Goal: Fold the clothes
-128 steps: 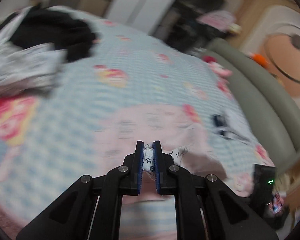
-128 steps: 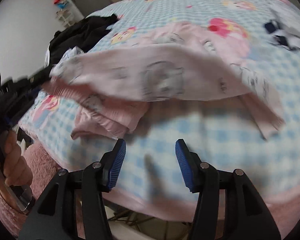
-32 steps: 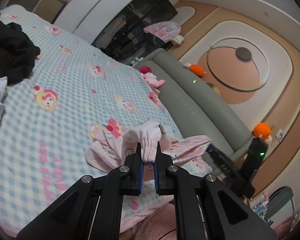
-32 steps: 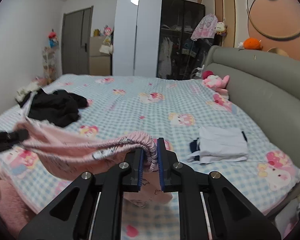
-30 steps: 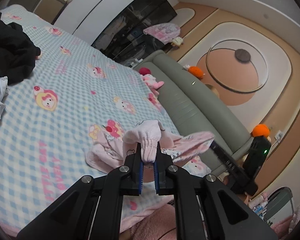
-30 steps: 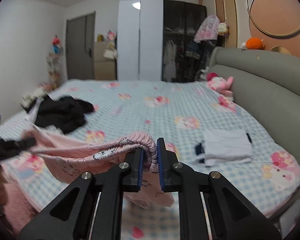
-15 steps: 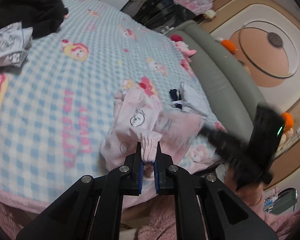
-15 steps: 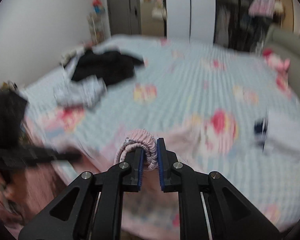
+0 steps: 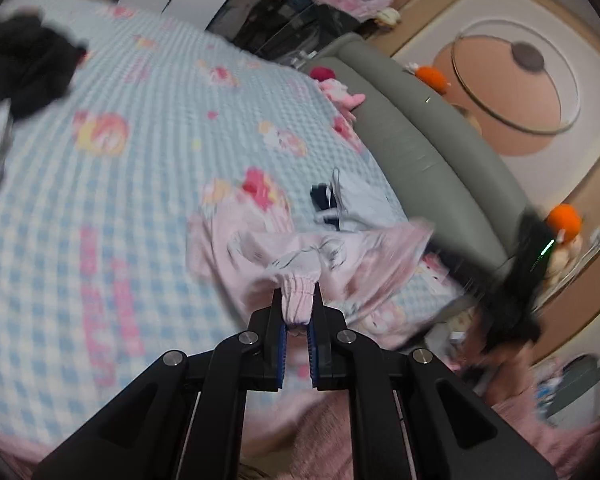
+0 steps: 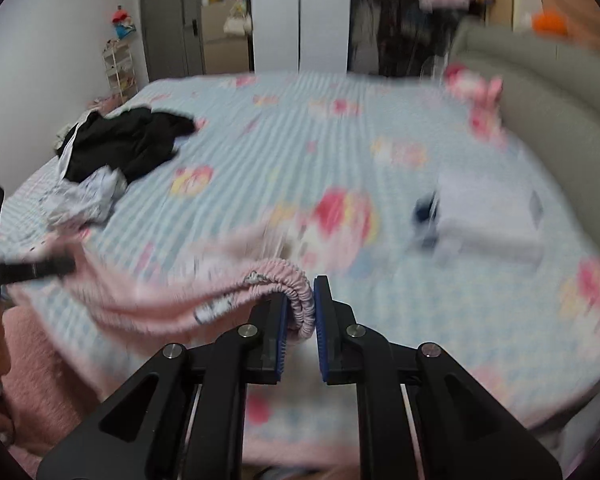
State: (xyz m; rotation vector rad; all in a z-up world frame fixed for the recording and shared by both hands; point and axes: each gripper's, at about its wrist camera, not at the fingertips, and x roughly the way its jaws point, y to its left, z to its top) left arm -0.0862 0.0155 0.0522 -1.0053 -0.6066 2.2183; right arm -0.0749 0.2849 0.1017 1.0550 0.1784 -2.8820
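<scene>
Bed (image 10: 260, 152) beneath, both grippers (image 9: 298, 320) (image 10: 301, 312) pinch pink pants (image 9: 260, 248); only right view shows door (image 10: 162, 20).

Motion-blurred pink garment (image 9: 340, 256), right tongs (image 9: 512, 304) a dark smear, folded clothes (image 10: 488, 220) indistinct

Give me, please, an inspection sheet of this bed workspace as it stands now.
Surface: bed with blue checked cartoon sheet.
Job's things: pink garment, elastic band held at both ends, partly over the bed edge.
Clutter: black clothes, grey printed garment, folded pale clothes.
Grippers: left gripper and right gripper both shut on the band.
Cables: nothing seen.
Surroundings: grey headboard, wardrobe, plush toys; blurred.
</scene>
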